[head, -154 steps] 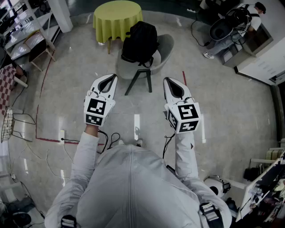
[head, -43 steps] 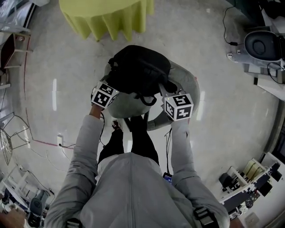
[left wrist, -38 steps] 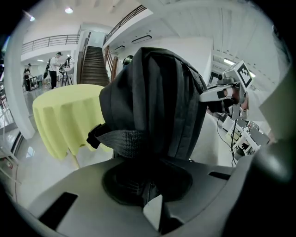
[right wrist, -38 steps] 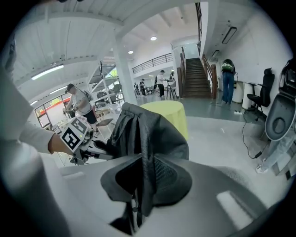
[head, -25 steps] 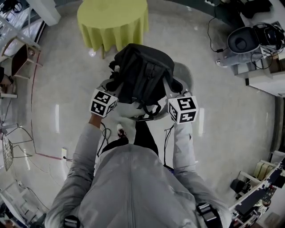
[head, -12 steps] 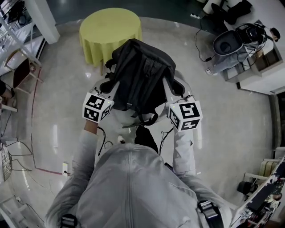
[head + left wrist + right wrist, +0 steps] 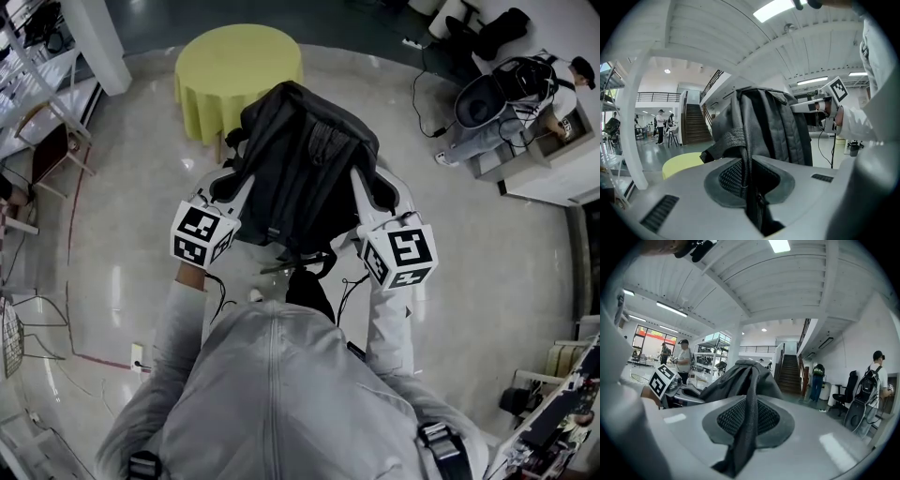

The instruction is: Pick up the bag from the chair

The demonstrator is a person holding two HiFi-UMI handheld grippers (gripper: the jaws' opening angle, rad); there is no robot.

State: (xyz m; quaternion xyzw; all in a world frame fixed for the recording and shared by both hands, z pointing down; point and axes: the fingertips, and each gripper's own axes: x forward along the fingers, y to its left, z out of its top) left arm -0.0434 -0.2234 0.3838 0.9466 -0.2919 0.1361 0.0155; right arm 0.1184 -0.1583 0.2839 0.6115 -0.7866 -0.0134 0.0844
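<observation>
A black backpack (image 7: 305,173) hangs in the air in front of me, held between both grippers. In the head view my left gripper (image 7: 228,185) is at the bag's left side and my right gripper (image 7: 372,190) at its right side. The left gripper view shows the left gripper (image 7: 749,173) shut on a dark strap of the backpack (image 7: 773,131). In the right gripper view the right gripper (image 7: 749,414) is shut on a woven strap, with the backpack (image 7: 740,373) rising behind it. The chair is hidden under the bag.
A round table with a yellow cloth (image 7: 239,70) stands just beyond the bag. Shelving (image 7: 37,75) lines the far left, and equipment and a person (image 7: 506,94) are at the far right. A cable (image 7: 220,300) lies on the floor. Standing people (image 7: 874,385) show in the right gripper view.
Six seconds ago both grippers were open, well short of the bag on the chair. Since a second ago the bag has risen further towards me, held by both grippers.
</observation>
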